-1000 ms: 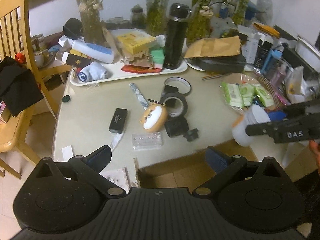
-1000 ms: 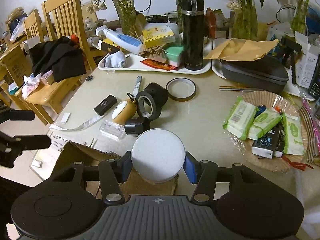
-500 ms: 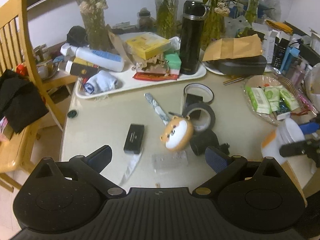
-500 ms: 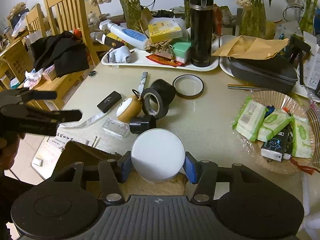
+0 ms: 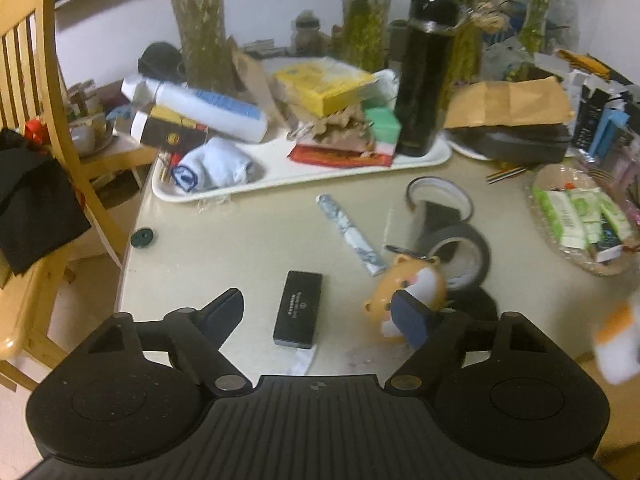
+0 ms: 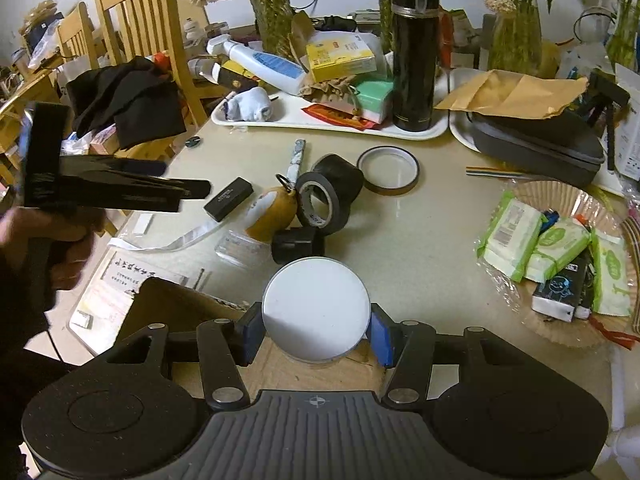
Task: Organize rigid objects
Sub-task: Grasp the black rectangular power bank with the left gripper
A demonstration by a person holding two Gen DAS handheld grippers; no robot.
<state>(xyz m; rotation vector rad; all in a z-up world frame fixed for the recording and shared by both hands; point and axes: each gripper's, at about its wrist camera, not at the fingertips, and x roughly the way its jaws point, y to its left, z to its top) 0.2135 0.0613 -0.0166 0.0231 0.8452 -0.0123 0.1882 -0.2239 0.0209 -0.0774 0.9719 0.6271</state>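
The left gripper (image 5: 316,312) had come forward and down from beyond the table's near edge, so the table's (image 5: 240,240) near-left area now filled its view where a second earlier the cardboard box below the edge had shown. Its jaws were closing, with the slim black case (image 5: 298,309) lying between them, not yet touched, and the right finger passing in front of the dog-shaped keychain toy (image 5: 408,288). This suggested the case was the next object to be collected. To the right of these lay the black tape roll (image 5: 460,256), then the wicker basket of wipes (image 5: 576,256) at the right edge. The right gripper (image 6: 316,336) had stayed put, clamped on the white round-lidded jar (image 6: 316,308) above the open cardboard box (image 6: 168,304) at the near edge; release had not yet occurred.
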